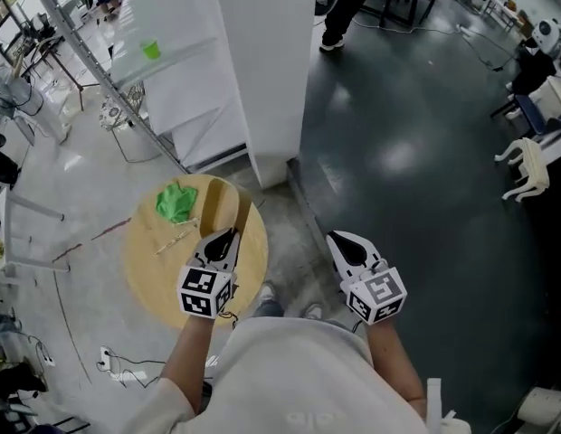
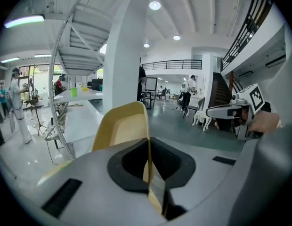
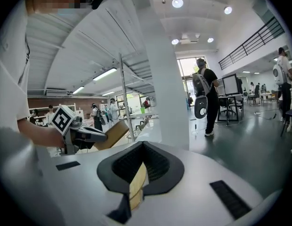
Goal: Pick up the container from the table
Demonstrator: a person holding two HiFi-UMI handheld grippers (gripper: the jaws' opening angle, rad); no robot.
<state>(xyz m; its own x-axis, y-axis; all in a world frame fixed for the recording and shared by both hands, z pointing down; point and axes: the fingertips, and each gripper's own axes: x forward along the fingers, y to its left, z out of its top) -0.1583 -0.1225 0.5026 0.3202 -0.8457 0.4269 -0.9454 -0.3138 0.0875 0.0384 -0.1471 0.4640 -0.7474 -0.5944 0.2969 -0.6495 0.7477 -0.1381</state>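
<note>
Head view: your left gripper [image 1: 228, 233] is clamped on the tan container [image 1: 223, 208], which sits over the far right part of the round wooden table [image 1: 154, 274]. A green cloth [image 1: 176, 202] lies on the table just left of it. Your right gripper [image 1: 338, 239] is off to the right, over the floor, jaws together.

Left gripper view: jaws narrow, pinching the container's [image 2: 120, 128] right wall, open side up. The right gripper [image 2: 216, 111] shows at the right.

Right gripper view: jaws together, with a thin tan strip in the seam; can't tell what it is. Left gripper [image 3: 104, 136] and container [image 3: 114, 133] at left.
</note>
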